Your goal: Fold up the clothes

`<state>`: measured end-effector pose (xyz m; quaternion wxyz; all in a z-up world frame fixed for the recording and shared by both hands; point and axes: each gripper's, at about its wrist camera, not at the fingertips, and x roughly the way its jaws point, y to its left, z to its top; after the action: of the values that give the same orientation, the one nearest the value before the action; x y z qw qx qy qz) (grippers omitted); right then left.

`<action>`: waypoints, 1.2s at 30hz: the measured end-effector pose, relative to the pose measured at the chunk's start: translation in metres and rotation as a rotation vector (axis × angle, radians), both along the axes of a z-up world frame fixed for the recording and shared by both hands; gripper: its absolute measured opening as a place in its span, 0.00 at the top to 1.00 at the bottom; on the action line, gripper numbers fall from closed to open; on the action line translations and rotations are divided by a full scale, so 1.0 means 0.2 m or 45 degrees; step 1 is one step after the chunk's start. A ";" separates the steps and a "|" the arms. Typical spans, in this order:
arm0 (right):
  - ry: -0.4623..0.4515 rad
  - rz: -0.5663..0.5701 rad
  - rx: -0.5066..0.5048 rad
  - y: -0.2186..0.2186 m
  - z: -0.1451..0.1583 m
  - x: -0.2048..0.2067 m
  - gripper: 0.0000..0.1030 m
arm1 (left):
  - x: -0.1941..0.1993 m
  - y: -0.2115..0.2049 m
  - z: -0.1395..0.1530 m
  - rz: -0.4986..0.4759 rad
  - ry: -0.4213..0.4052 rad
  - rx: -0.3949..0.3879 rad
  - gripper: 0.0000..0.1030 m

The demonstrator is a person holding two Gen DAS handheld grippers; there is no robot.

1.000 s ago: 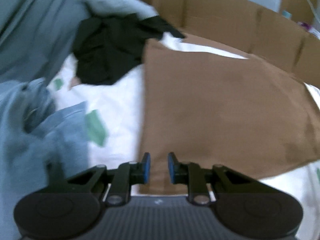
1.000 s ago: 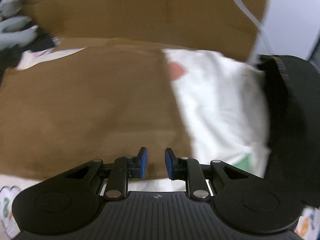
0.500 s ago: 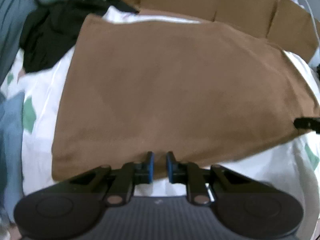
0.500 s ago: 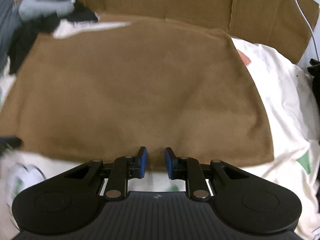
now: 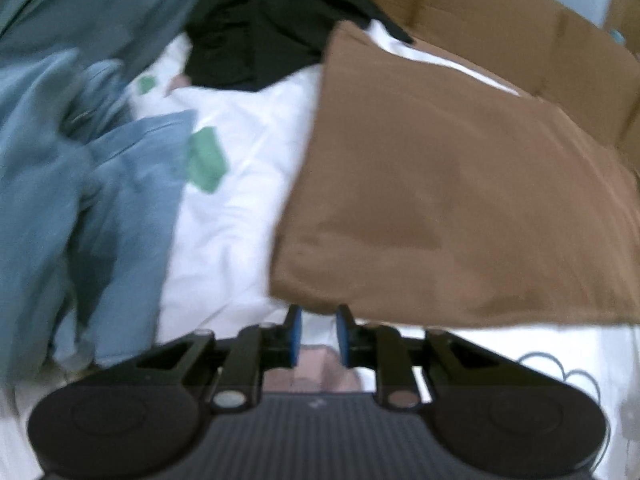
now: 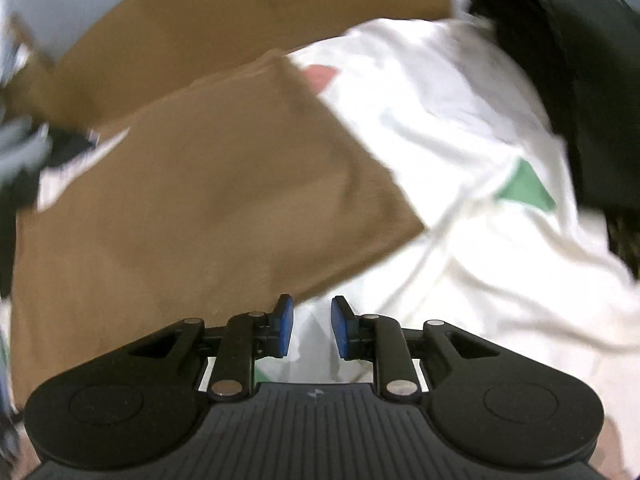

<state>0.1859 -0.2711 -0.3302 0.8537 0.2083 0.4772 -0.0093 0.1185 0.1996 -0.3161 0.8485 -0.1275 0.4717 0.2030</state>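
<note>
Brown garment (image 5: 460, 200) lies spread flat on the white printed sheet (image 5: 240, 200), and I use it as my landmark throughout. At its left near corner I have the left tool (image 5: 317, 334), pads narrowly apart and opening, with only sheet showing between them. At its right near corner sits the right tool (image 6: 310, 330), likewise narrow and opening, nothing gripped. I judge the step in hand to be taking both near corners for a fold away from me. To do it well I would set each tool squarely over its corner, slide one pad under the hem so that the brown cloth alone is pinched and not the sheet beneath, close both together, and lift evenly so the edge stays straight. To the left of the garment lies a heap of blue-grey clothes (image 5: 80, 180); beyond its far left corner, a black garment (image 5: 260, 32); behind its far edge, cardboard panels (image 5: 500, 28); to its right, a dark object (image 6: 592, 100) that I cannot identify. Both views are smeared by motion. The near hem is partly covered by the tool bodies, so I cannot tell whether it is one layer or already doubled, nor see sleeves or a collar.
</note>
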 end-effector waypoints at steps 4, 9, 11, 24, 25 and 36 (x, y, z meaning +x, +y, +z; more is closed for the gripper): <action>-0.043 -0.087 0.091 -0.10 -0.04 -0.02 0.72 | -0.04 0.08 0.00 0.134 -0.074 -0.077 0.71; -0.098 -0.190 0.268 -0.21 -0.10 -0.02 0.68 | -0.06 0.15 -0.07 0.225 -0.126 -0.215 0.68; -0.108 -0.226 0.307 -0.24 -0.12 -0.01 0.68 | -0.07 0.13 -0.08 0.239 -0.154 -0.241 0.67; -0.124 -0.486 0.632 -0.42 -0.24 0.07 0.98 | -0.13 0.27 -0.11 0.360 -0.327 -0.520 0.70; -0.139 -0.490 0.655 -0.43 -0.24 0.07 0.98 | -0.13 0.28 -0.11 0.363 -0.331 -0.523 0.78; -0.119 -0.486 0.699 -0.44 -0.27 0.04 0.88 | -0.15 0.33 -0.15 0.437 -0.357 -0.640 0.78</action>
<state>0.1947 -0.3581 -0.3842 0.7696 0.5162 0.3746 -0.0305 0.0884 0.2656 -0.3452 0.8007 -0.4369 0.3574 0.2007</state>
